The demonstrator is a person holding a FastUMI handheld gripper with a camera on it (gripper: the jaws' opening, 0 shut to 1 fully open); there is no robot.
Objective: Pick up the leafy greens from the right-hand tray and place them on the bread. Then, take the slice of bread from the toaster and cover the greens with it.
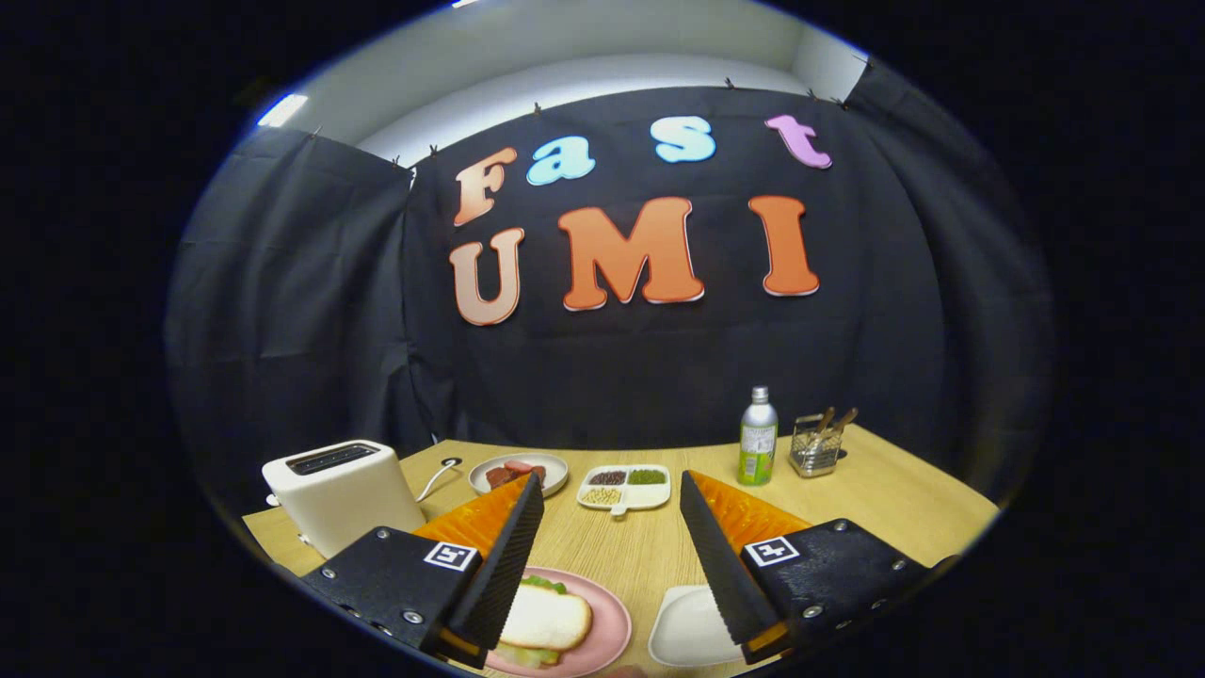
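gripper (pixel 612 490) fingers spread wide, holding nothing. bread (pixel 546 617) already covers greens (pixel 544 584) on pink plate (pixel 612 631) at tabletop's near edge; toaster (pixel 344 490) near left edge. looks finished, so lift clear without nudging the plate.

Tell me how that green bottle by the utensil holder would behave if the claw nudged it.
The bottle stands tall and narrow on the table, so it would probably tip rather than slide. Being round, it could then roll. The claw is open, well short of it.
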